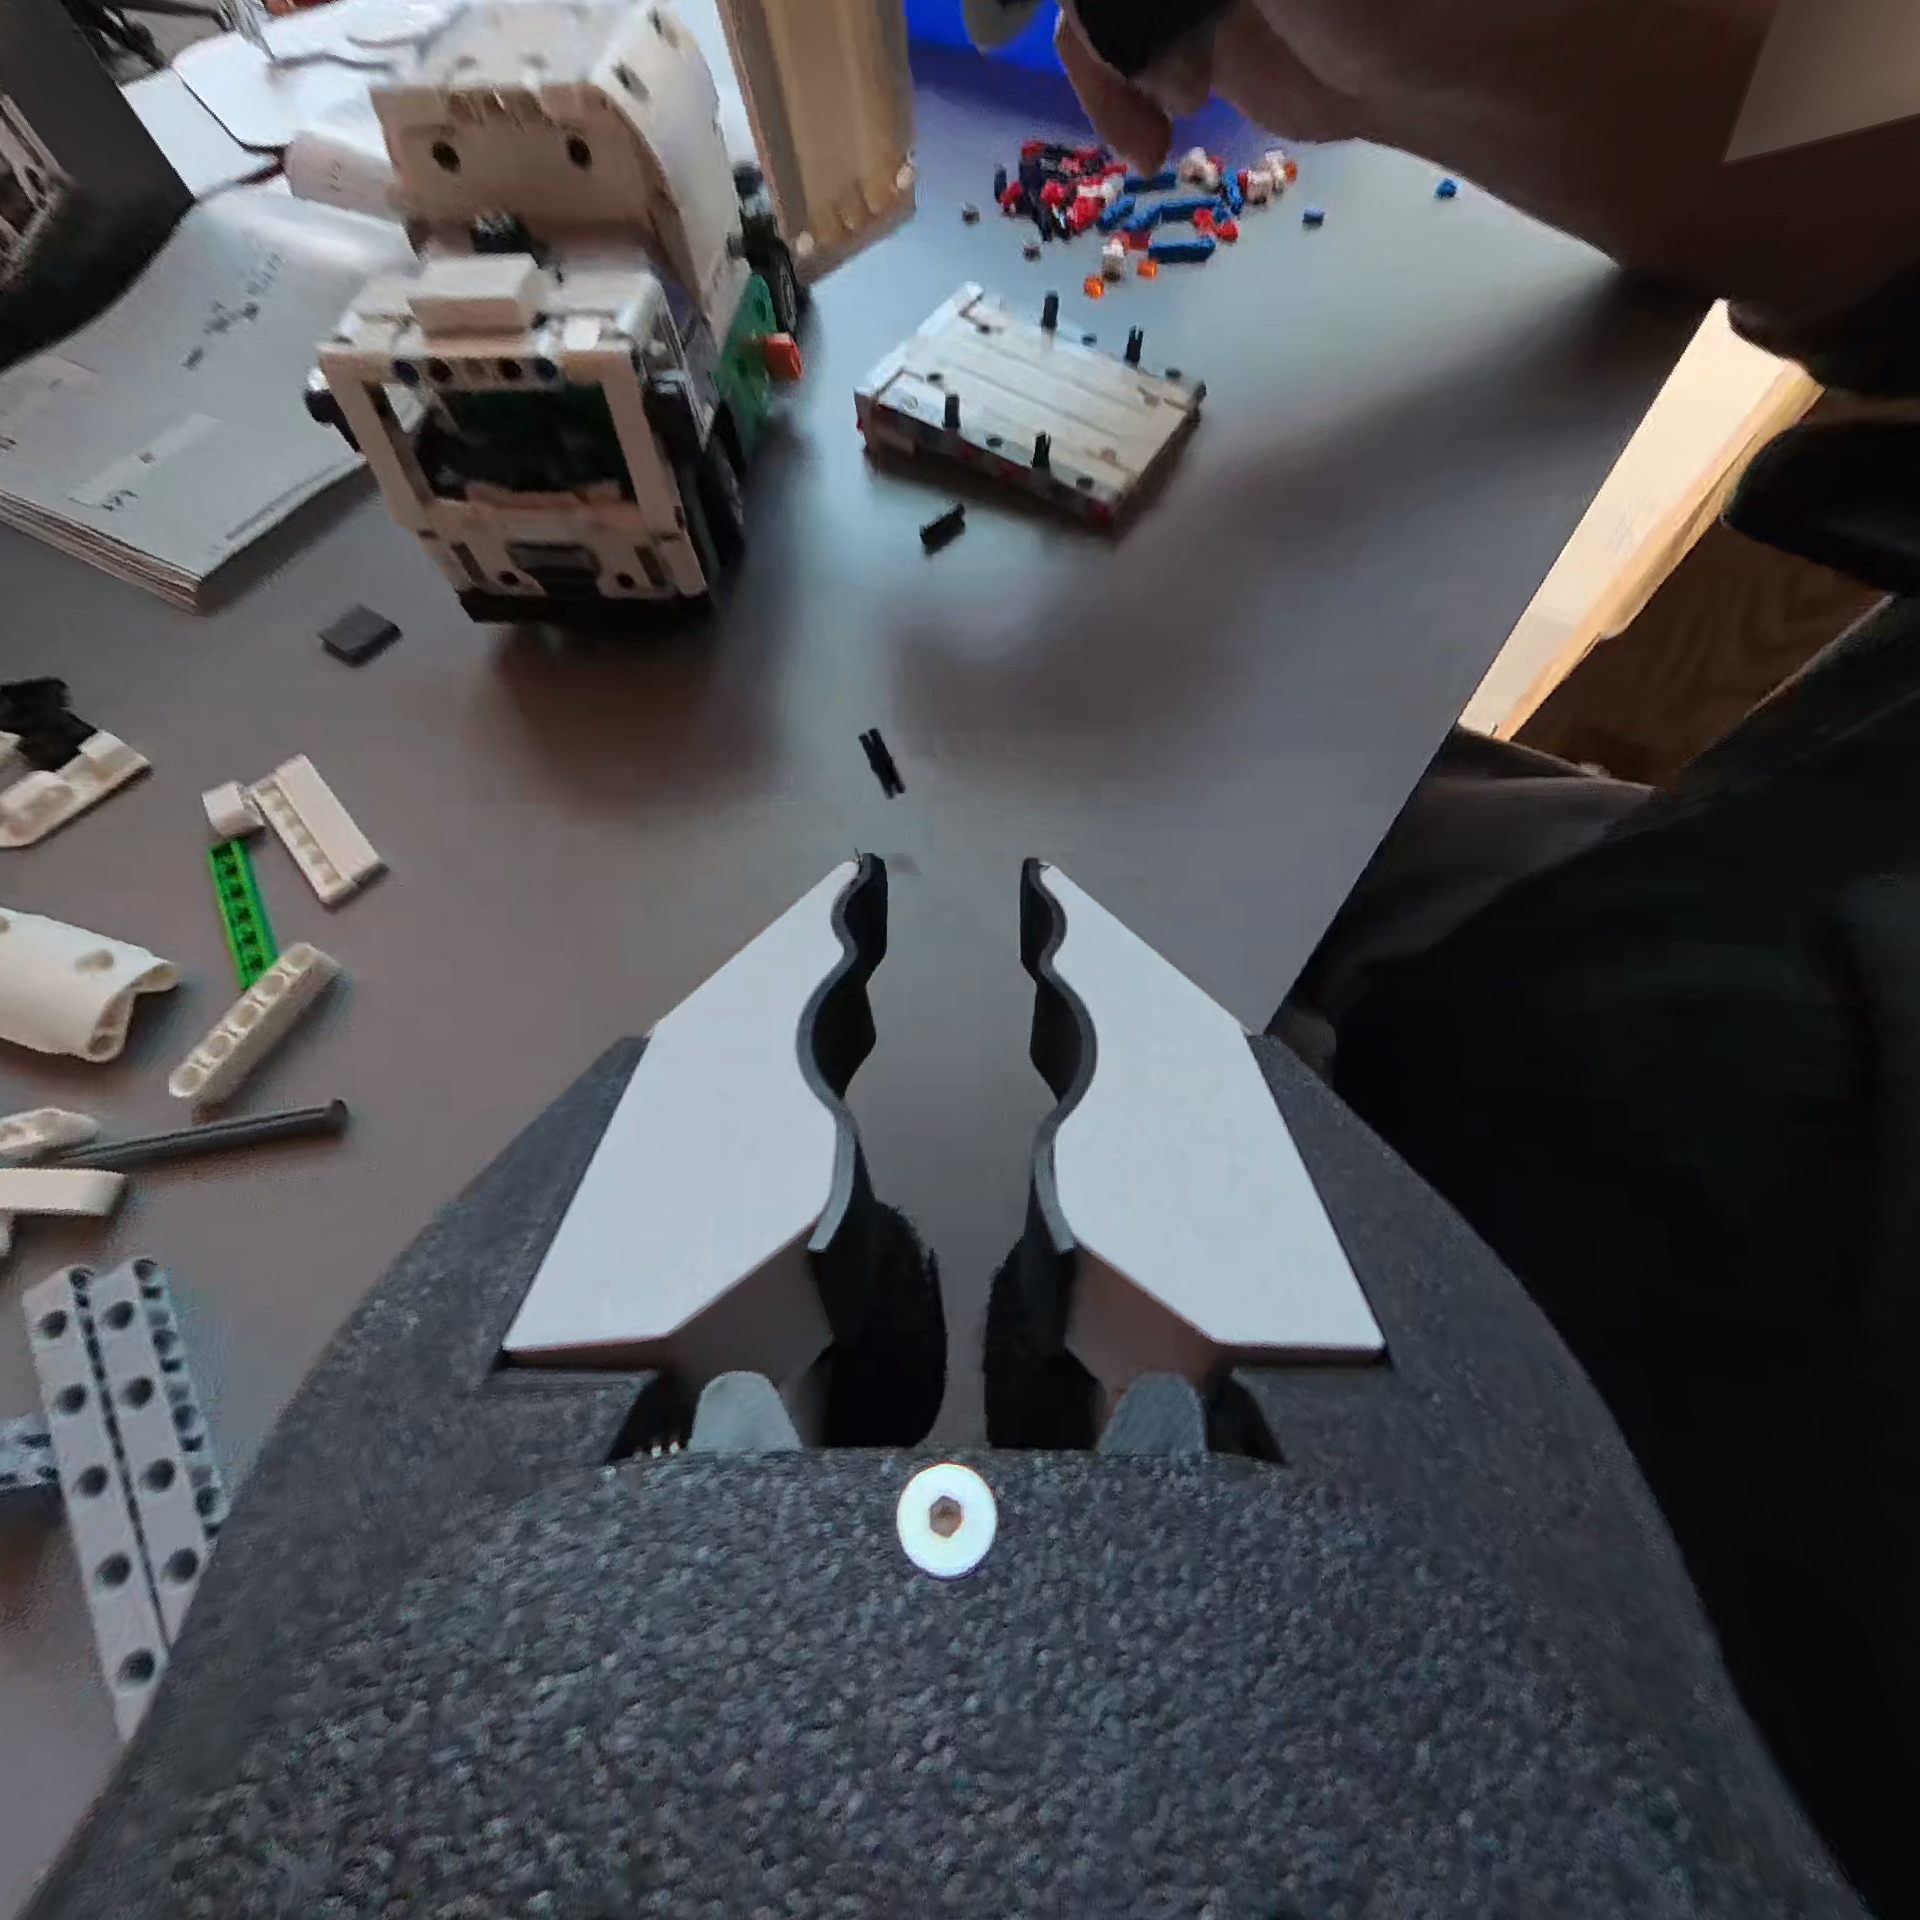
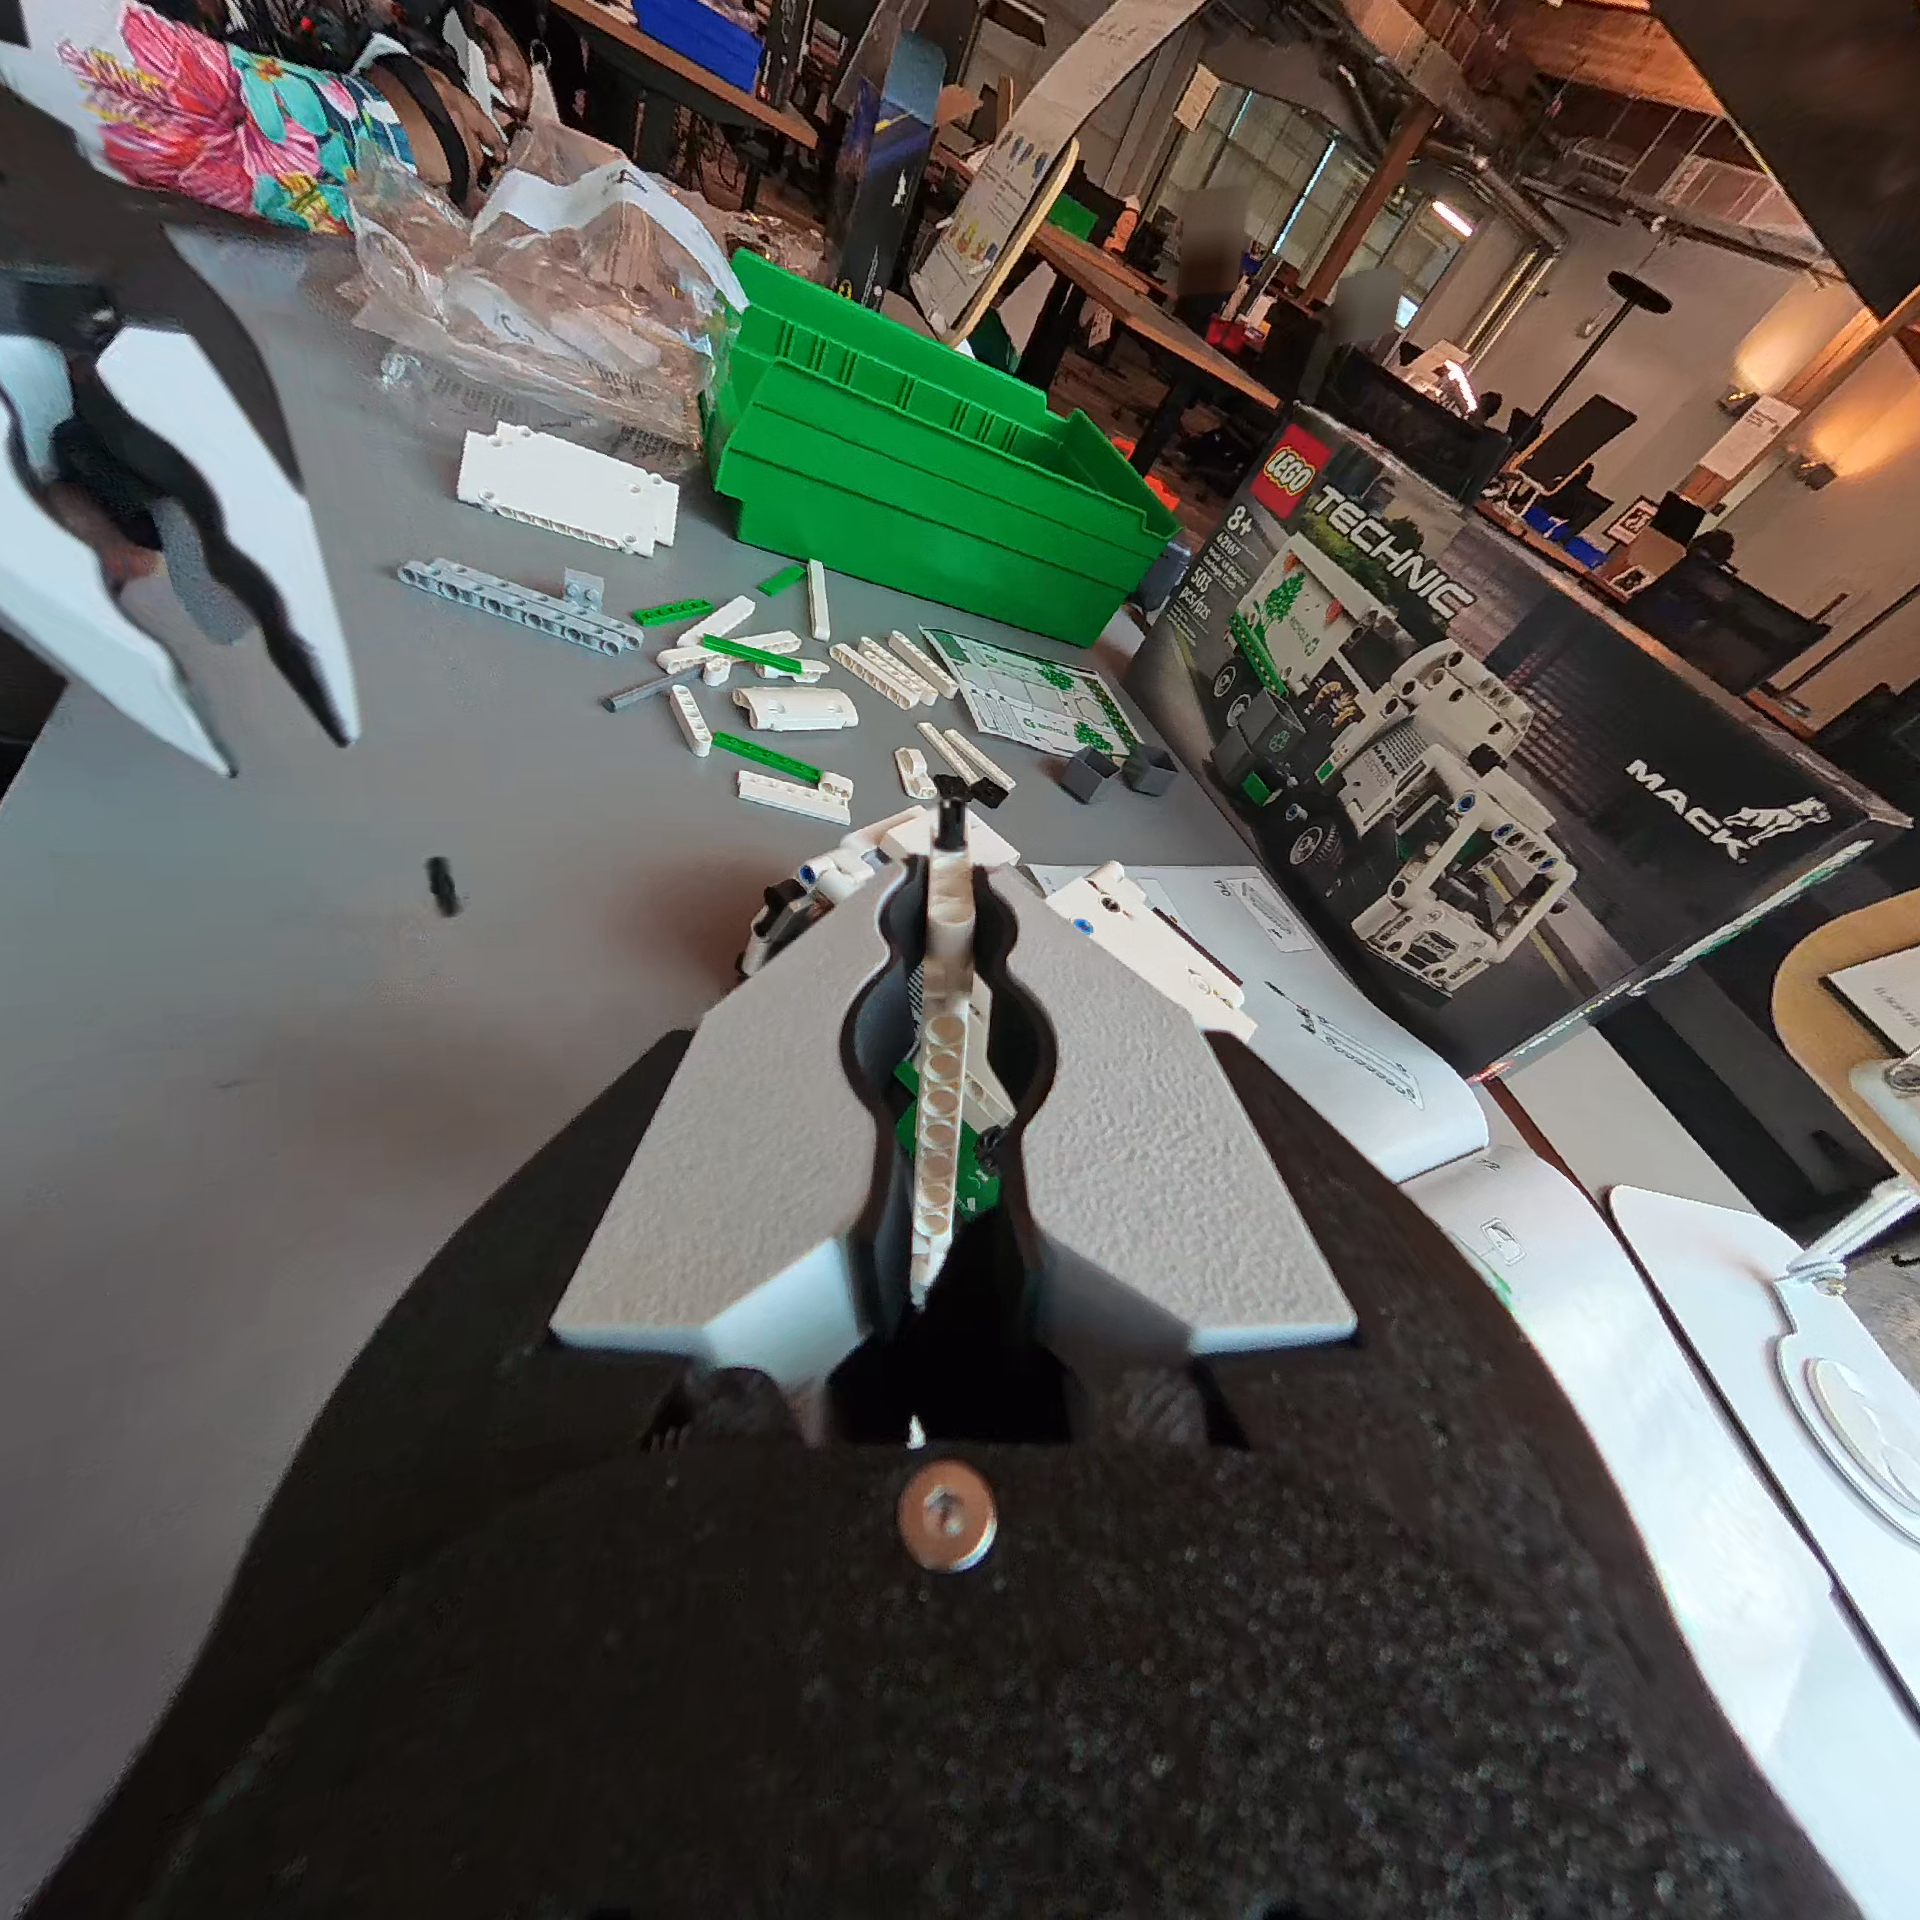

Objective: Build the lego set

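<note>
My left gripper (image 1: 951,868) is open and empty, held low over the grey table (image 1: 1195,675). A small black pin (image 1: 881,762) sits just ahead of its left fingertip, apart from the pads. The right wrist view shows this gripper (image 2: 291,753) at the upper left, open, with the black pin (image 2: 444,885) on the table below it. My right gripper (image 2: 948,873) is shut on a white beam with holes (image 2: 951,935), held edge-on between the pads. A black pin (image 2: 948,821) sticks out of the beam's far end, past the fingertips.
A white truck model (image 1: 540,395), a flat panel assembly with upright black pins (image 1: 1029,405), a pile of small red and blue pieces (image 1: 1143,208) and a booklet (image 1: 156,416) lie ahead. A green bin (image 2: 914,468), the set's box (image 2: 1455,727) and loose white and green beams (image 2: 769,675) fill the far side. My right fingertips sit around 20 centimeters from my left ones.
</note>
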`<state>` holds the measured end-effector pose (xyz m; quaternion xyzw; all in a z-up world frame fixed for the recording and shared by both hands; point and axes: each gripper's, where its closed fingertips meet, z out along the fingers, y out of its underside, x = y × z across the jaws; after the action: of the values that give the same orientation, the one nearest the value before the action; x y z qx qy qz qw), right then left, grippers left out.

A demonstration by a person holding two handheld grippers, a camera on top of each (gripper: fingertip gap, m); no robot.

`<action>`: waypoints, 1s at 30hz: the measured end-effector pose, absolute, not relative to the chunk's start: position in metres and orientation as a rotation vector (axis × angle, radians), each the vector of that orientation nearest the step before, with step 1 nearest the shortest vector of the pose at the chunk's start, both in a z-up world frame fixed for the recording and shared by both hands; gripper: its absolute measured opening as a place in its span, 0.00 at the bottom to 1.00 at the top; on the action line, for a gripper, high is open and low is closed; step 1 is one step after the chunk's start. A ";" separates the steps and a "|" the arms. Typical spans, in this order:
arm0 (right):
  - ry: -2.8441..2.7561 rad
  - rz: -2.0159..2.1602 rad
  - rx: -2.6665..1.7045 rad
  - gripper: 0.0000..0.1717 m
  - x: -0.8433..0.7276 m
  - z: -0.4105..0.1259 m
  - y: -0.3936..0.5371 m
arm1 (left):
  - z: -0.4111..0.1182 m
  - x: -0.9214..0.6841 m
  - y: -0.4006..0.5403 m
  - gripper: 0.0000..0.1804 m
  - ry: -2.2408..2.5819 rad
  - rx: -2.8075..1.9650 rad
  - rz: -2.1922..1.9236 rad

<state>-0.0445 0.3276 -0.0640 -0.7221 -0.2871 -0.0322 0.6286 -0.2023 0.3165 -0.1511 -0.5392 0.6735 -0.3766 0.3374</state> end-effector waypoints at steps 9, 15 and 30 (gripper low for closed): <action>-0.655 -0.062 -1.700 0.03 -0.043 -0.080 0.334 | -0.181 -0.188 0.348 0.09 1.739 -1.634 -0.811; -0.647 -0.025 -1.690 0.03 -0.043 -0.074 0.331 | -0.169 -0.192 0.377 0.11 1.718 -1.644 -0.719; -0.673 -0.022 -1.719 0.03 -0.040 -0.078 0.328 | -0.176 -0.191 0.380 0.09 1.923 -1.621 -0.690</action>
<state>-0.0399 0.3285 -0.0776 -0.7424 -0.2909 -0.0097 0.6035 -0.1911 0.3802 -0.1757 -0.5997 0.7112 -0.2551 0.2637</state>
